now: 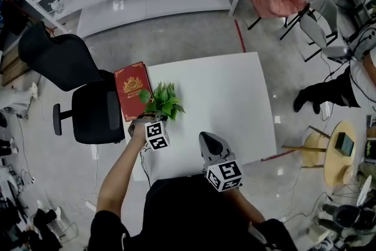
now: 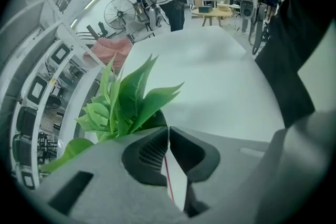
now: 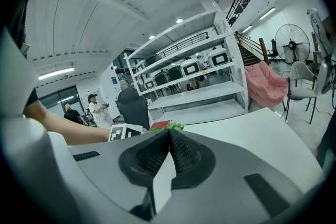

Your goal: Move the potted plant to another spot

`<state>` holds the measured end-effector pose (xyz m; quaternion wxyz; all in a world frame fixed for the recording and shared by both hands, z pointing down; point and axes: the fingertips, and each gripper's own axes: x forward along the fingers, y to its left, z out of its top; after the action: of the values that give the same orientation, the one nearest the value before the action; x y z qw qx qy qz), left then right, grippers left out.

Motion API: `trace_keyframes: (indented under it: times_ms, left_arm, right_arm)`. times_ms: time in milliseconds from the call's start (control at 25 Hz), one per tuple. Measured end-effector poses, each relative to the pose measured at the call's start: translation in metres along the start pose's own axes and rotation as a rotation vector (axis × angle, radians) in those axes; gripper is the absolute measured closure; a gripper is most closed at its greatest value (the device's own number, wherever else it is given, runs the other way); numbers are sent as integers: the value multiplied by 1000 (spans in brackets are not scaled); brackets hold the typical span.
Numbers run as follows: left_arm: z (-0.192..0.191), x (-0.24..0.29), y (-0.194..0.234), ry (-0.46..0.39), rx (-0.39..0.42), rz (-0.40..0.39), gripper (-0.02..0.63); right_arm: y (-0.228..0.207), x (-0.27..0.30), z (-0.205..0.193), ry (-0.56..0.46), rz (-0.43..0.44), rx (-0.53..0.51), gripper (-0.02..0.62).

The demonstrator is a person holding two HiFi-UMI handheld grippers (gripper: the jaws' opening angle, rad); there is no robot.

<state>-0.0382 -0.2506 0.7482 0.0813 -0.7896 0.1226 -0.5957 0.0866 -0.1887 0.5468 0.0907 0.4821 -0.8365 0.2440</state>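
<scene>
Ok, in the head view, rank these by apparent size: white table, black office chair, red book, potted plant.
Largest: white table; then black office chair; red book and potted plant look alike, so unranked.

Black short-sleeve top [image 1: 194, 208]. Left tongs [image 2: 168, 132] & right tongs [image 3: 169, 136]: grey plastic shells, blk ribbed pads [image 3: 182, 153]. Each w/ blk/wht square-marker cube [image 1: 224, 176].

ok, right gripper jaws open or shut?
Shut: the right gripper has its jaws meeting at the tips, with nothing between them.
</scene>
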Motion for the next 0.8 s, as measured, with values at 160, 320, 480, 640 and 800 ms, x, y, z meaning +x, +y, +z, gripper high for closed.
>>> trace_keyframes:
  times_ms: [160, 320, 480, 640, 800]
  left_arm:
    - [2, -7, -25, -11, 20, -25, 580]
    - [3, -15, -48, -16, 27, -49, 580]
    - [3, -24, -70, -23, 31, -70, 580]
    - [4, -32, -94, -35, 34, -92, 580]
    - [9, -42, -119, -52, 28, -124, 580]
  right_arm:
    - [4, -7, -7, 0, -12, 8, 583]
    - [11, -15, -12, -6, -21, 15, 583]
    - [19, -23, -18, -12, -31, 18, 583]
    - [26, -29, -23, -19, -43, 20, 583]
    - [30, -34, -26, -32, -55, 24, 583]
